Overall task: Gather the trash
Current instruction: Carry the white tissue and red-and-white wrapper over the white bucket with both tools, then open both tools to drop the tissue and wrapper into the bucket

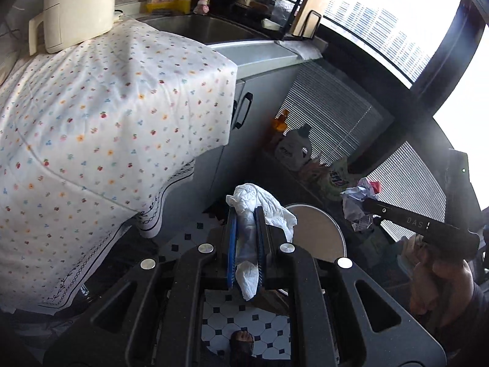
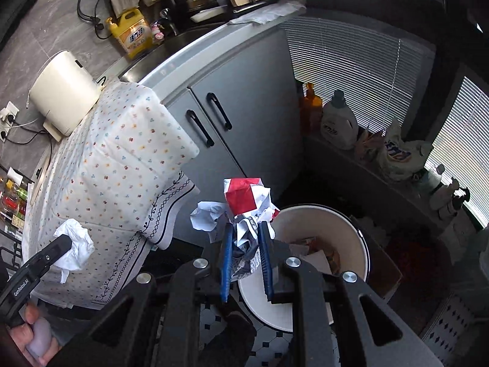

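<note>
Left wrist view. The left gripper (image 1: pixel 246 214) has its blue-lined tongs pressed onto a white crumpled tissue (image 1: pixel 262 205), which bulges out beyond the tips toward 12 o'clock and trails back between the fingers. The wad is carried in the air, clear of the tiled floor (image 1: pixel 244 321), presumably so that it can be released from above. Just past it, toward 1 o'clock, stands the round white trash bin (image 1: pixel 318 229).

Right wrist view. The right gripper (image 2: pixel 246 229) has its tongs pinched on a ball of crumpled printed paper (image 2: pixel 244 202), red and white, protruding toward 12 o'clock. The bin's rim (image 2: pixel 351 223) lies immediately at 1 to 2 o'clock, already holding scraps; both loads appear to be held high and near the opening for dropping.

Farther off, at 10 o'clock, a floral cloth (image 2: pixel 122 159) drapes a surface bearing a cream appliance (image 2: pixel 64 91). Grey cabinet doors (image 2: pixel 232 116) stand at 12 o'clock, detergent bottles (image 2: pixel 339 122) beyond at 1 o'clock.
</note>
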Demonstrator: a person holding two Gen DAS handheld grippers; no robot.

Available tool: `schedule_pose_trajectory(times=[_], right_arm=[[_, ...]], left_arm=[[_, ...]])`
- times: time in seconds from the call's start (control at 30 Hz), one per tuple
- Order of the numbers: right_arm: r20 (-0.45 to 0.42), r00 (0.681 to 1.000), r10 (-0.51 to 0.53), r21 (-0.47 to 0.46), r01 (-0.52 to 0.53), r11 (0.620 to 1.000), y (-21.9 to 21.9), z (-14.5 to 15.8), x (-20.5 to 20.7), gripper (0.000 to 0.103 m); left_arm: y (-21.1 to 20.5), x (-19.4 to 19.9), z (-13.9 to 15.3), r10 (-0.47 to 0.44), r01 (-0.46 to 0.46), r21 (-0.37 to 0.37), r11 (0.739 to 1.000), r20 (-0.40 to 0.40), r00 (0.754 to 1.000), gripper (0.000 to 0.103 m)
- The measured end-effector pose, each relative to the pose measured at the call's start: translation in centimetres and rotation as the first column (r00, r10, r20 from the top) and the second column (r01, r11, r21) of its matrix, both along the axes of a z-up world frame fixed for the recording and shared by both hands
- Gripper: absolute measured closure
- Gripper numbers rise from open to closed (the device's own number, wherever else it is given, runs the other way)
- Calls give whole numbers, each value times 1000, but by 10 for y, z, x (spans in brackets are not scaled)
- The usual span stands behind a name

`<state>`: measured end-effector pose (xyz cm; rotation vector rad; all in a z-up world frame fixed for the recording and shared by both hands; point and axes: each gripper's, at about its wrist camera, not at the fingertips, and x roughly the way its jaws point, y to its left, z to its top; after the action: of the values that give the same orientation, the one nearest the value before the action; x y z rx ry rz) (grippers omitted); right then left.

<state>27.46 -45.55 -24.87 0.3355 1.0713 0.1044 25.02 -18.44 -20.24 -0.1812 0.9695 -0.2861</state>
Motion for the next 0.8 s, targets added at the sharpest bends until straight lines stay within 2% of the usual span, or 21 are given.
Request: schedule_pose_trajectory(times=[0.03, 0.07, 0.1, 0.3, 0.47, 0.67, 0.8], right_arm=[[-5, 1000, -4, 6, 4, 1000, -5, -4, -4, 69], [-6, 1000, -12, 8, 12, 1000, -10, -7, -8, 52], [-3, 1000, -30, 4, 30, 1000, -15, -9, -12, 47], [-33, 991, -133, 17, 134, 991, -49, -17, -32, 47], [-54, 970, -238, -5, 238, 971, -82, -21, -53, 48], [-64, 930, -361, -32, 359, 933, -121, -21, -86, 48], [-59, 900, -431, -36, 430, 902, -139, -19, -108, 48]], left_arm=[[-7, 1, -3, -21, 21, 2, 1000, -8, 1000, 91], [-15, 2, -6, -42, 42, 3, 999, -16, 999, 91], [-21, 4, -8, -62, 62, 5, 998, -24, 998, 91], [-58, 18, -20, -171, 171, 3, 985, -50, 984, 91], [-91, 30, -29, -263, 263, -7, 965, -72, 962, 91], [-135, 38, -40, -372, 372, -22, 928, -104, 922, 91], [-163, 38, -44, -449, 449, -34, 893, -116, 886, 91]])
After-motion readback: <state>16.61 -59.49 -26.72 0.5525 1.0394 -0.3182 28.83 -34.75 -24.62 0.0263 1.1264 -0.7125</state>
